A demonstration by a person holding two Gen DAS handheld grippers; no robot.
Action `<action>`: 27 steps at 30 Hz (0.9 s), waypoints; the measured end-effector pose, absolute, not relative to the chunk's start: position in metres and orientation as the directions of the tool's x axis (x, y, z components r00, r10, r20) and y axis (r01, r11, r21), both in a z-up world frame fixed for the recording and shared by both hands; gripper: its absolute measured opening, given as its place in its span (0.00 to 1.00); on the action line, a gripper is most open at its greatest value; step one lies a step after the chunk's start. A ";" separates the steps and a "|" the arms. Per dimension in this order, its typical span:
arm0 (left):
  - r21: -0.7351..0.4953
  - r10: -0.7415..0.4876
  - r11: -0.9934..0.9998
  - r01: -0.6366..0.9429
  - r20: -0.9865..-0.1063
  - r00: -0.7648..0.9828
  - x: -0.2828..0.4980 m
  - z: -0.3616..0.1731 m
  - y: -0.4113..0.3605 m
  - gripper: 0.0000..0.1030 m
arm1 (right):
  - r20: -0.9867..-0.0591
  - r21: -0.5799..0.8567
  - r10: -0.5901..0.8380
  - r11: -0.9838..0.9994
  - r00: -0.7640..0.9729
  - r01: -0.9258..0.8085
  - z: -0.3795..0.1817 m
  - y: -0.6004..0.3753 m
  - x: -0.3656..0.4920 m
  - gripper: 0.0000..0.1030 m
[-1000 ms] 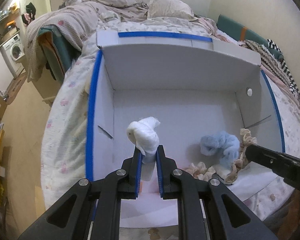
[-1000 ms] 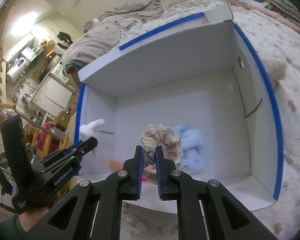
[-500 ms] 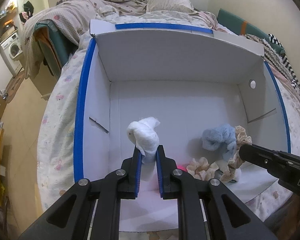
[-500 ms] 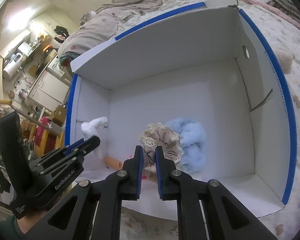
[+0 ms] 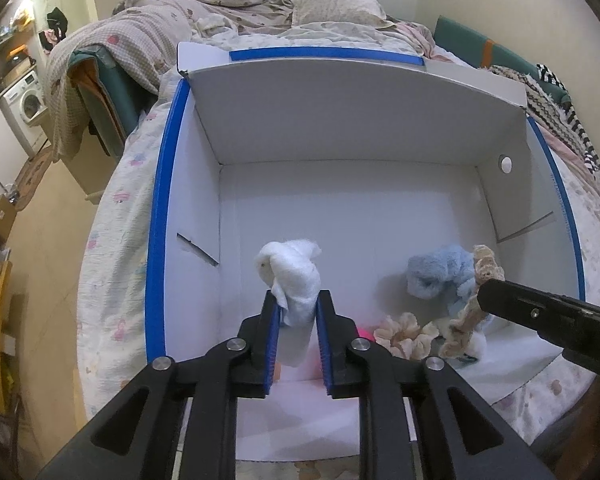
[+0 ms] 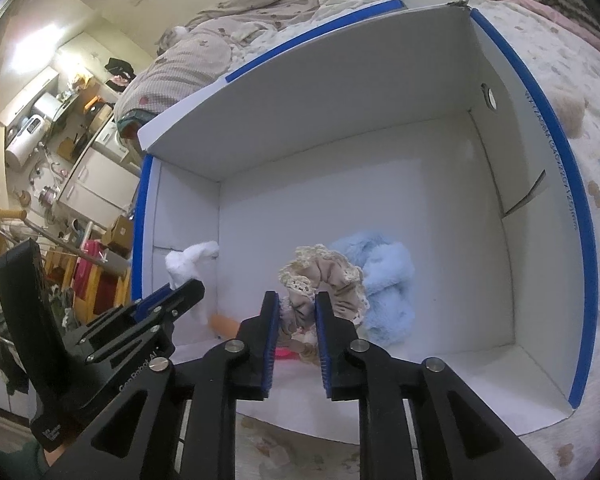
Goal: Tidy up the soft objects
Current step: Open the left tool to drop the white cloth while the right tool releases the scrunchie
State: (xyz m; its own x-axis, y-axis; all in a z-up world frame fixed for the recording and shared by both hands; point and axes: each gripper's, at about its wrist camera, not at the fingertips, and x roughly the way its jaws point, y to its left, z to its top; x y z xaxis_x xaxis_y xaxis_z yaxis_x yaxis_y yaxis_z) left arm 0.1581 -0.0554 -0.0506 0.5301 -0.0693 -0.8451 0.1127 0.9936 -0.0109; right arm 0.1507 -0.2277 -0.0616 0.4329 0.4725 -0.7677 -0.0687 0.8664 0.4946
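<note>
A white cardboard box (image 5: 356, 128) with blue-taped rims lies open on the bed. My left gripper (image 5: 298, 308) is shut on a white fluffy scrunchie (image 5: 292, 276), held over the box's near left part; it also shows in the right wrist view (image 6: 190, 264). My right gripper (image 6: 296, 308) is shut on a beige lace-edged scrunchie (image 6: 324, 276), held over the box's near side beside a light blue fluffy scrunchie (image 6: 384, 276). In the left wrist view the blue scrunchie (image 5: 440, 270) and a cream scrunchie (image 5: 404, 332) lie on the box floor at the near right.
A pink item (image 5: 362, 332) and an orange-tan item (image 6: 224, 325) lie low in the box near the front wall. The bed (image 5: 116, 216) has a flowered sheet, with a rumpled blanket and pillow (image 5: 336, 4) behind. A washing machine (image 5: 26, 104) and shelves stand left.
Both grippers have moved forward and lower into the box, still holding their scrunchies. The box fills more of both views.
</note>
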 end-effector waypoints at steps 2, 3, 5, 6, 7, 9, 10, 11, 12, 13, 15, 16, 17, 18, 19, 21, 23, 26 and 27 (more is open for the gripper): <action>-0.010 -0.067 0.994 0.109 -0.845 0.530 0.158 -0.051 -0.055 0.34 | -0.769 0.493 0.468 0.868 0.435 -0.061 -0.062 -0.229 0.151 0.45; -0.010 -0.065 0.994 0.105 -0.844 0.533 0.158 -0.050 -0.056 0.42 | -0.769 0.494 0.467 0.868 0.436 -0.057 -0.062 -0.229 0.151 0.68; -0.011 -0.059 0.996 0.090 -0.833 0.550 0.156 -0.047 -0.055 0.72 | -0.767 0.498 0.462 0.866 0.444 -0.042 -0.061 -0.231 0.151 0.74; -0.012 -0.059 0.996 0.086 -0.824 0.564 0.155 -0.045 -0.055 0.72 | -0.762 0.503 0.462 0.864 0.454 -0.034 -0.060 -0.233 0.151 0.74; -0.012 -0.062 0.996 0.090 -0.815 0.576 0.154 -0.043 -0.056 0.72 | -0.757 0.509 0.463 0.861 0.461 -0.028 -0.060 -0.234 0.151 0.74; 0.001 -0.060 0.994 0.105 -0.815 0.577 0.154 -0.042 -0.058 0.72 | -0.759 0.509 0.459 0.861 0.462 -0.020 -0.060 -0.236 0.151 0.74; 0.011 -0.054 0.994 0.108 -0.816 0.576 0.154 -0.042 -0.059 0.72 | -0.760 0.509 0.457 0.861 0.462 -0.014 -0.060 -0.237 0.152 0.74; 0.019 -0.048 0.994 0.110 -0.817 0.575 0.154 -0.043 -0.060 0.72 | -0.761 0.512 0.459 0.859 0.459 -0.009 -0.061 -0.238 0.152 0.74; 0.022 -0.046 0.994 0.111 -0.818 0.573 0.154 -0.044 -0.061 0.72 | -0.761 0.516 0.463 0.856 0.455 -0.008 -0.062 -0.238 0.152 0.74; 0.022 -0.046 0.993 0.112 -0.819 0.572 0.154 -0.044 -0.061 0.72 | -0.760 0.518 0.465 0.855 0.453 -0.008 -0.061 -0.238 0.152 0.74; 0.026 -0.044 0.993 0.113 -0.819 0.572 0.154 -0.044 -0.061 0.72 | -0.762 0.514 0.462 0.858 0.454 -0.011 -0.061 -0.236 0.151 0.74; 0.028 -0.042 0.993 0.113 -0.818 0.574 0.154 -0.044 -0.061 0.72 | -0.762 0.514 0.463 0.858 0.453 -0.013 -0.060 -0.236 0.152 0.74; 0.033 -0.038 0.993 0.112 -0.817 0.575 0.154 -0.044 -0.061 0.72 | -0.761 0.514 0.465 0.857 0.452 -0.015 -0.060 -0.235 0.152 0.74; 0.037 -0.034 0.993 0.111 -0.816 0.577 0.152 -0.043 -0.061 0.72 | -0.762 0.514 0.465 0.858 0.451 -0.016 -0.061 -0.235 0.151 0.74; 0.038 -0.034 0.993 0.112 -0.815 0.579 0.151 -0.043 -0.061 0.72 | -0.763 0.513 0.464 0.858 0.450 -0.017 -0.060 -0.235 0.152 0.74; 0.040 -0.033 0.993 0.113 -0.814 0.580 0.148 -0.042 -0.060 0.72 | -0.764 0.512 0.465 0.859 0.448 -0.019 -0.061 -0.233 0.152 0.74; 0.041 -0.030 0.993 0.109 -0.810 0.586 0.145 -0.041 -0.058 0.72 | -0.765 0.509 0.462 0.860 0.449 -0.018 -0.060 -0.233 0.152 0.74; 0.034 -0.030 0.995 0.096 -0.805 0.593 0.141 -0.038 -0.053 0.72 | -0.765 0.508 0.458 0.861 0.453 -0.014 -0.060 -0.235 0.149 0.74; 0.026 -0.033 0.996 0.091 -0.805 0.592 0.139 -0.036 -0.051 0.72 | -0.765 0.507 0.456 0.862 0.455 -0.012 -0.059 -0.236 0.148 0.74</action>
State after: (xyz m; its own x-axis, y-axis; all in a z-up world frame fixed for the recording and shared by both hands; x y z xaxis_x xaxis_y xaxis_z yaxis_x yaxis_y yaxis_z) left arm 0.1392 -0.0510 -0.0360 0.5925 -0.0333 -0.8049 0.0908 0.9955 0.0257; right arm 0.1480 -0.2356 -0.0593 0.4552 0.4562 -0.7646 -0.0123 0.8619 0.5070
